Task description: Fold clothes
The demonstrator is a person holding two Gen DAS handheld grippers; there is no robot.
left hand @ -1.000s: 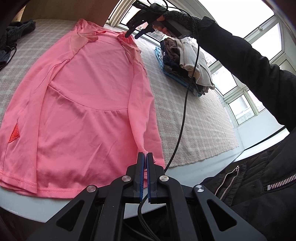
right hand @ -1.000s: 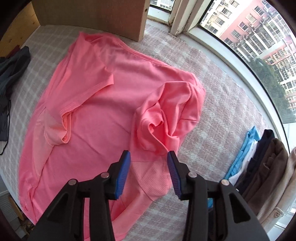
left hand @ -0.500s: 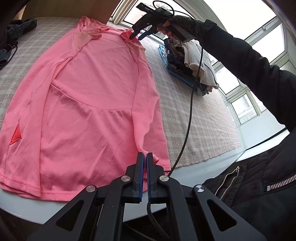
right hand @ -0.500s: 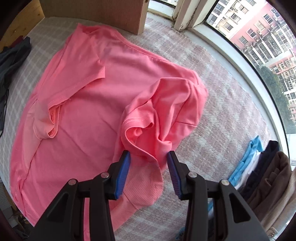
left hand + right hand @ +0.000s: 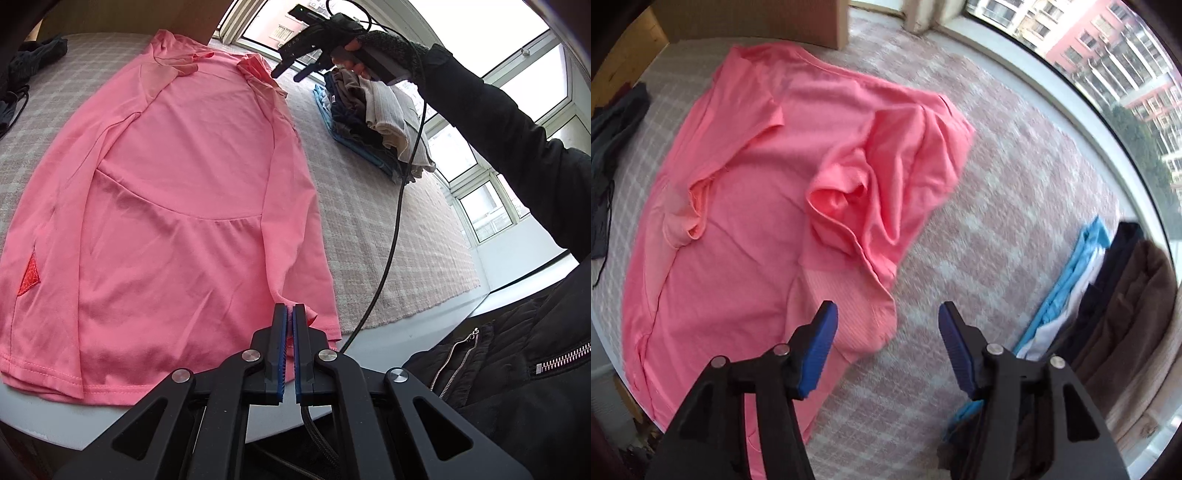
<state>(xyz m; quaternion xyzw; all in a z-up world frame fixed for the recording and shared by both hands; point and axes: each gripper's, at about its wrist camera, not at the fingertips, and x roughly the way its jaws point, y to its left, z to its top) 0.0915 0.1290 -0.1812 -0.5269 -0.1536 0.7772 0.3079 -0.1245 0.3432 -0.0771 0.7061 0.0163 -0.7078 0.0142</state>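
**Right gripper lets the sleeve go**

The right gripper [image 5: 886, 314] has drawn back from the crumpled sleeve [image 5: 886, 184], its jaws just opening, nothing between them. The left gripper [image 5: 290, 314] stays clenched on the pink shirt [image 5: 177, 184] hem, spread across the checked worktop [image 5: 1015, 221].

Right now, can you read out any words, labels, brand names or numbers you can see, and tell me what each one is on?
No text can be read in either view.
pink shirt: its red triangular patch shows only a pattern, no letters.
right gripper: faint marks on its body, too small to read.
folded clothes stack: no label showing.
jacket: zippers only, no branding visible.
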